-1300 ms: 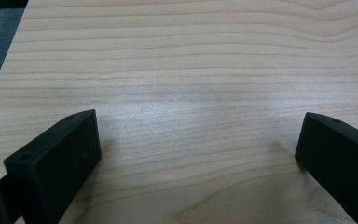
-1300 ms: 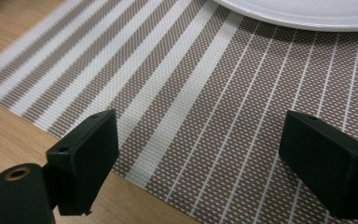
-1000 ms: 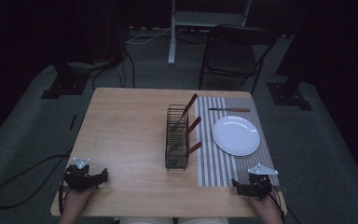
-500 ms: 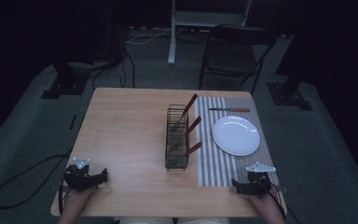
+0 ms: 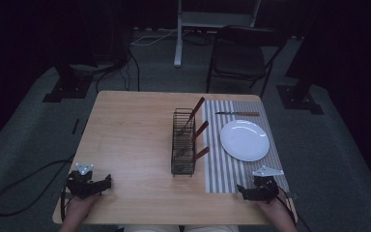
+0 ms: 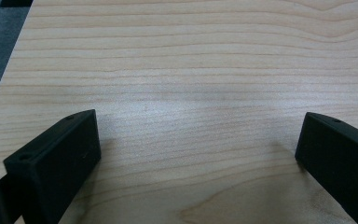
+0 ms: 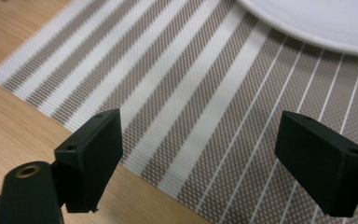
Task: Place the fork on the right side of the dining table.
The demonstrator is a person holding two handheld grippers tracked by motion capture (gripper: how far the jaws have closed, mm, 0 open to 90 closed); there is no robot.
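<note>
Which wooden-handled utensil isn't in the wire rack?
The knife lying flat on the striped placemat, beyond the white plate. The other three stand tilted in the wire rack.

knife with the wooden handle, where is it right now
In the high view the knife lies flat on the striped placemat at the table's far right, just beyond the white plate, right of the wire rack.

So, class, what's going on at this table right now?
A person holds a gripper in each hand at the near table edge. The left gripper is open over bare wood, the right gripper open over the striped placemat. Nothing is held. A wire rack holds wooden-handled utensils; a white plate and knife lie on the placemat.
</note>
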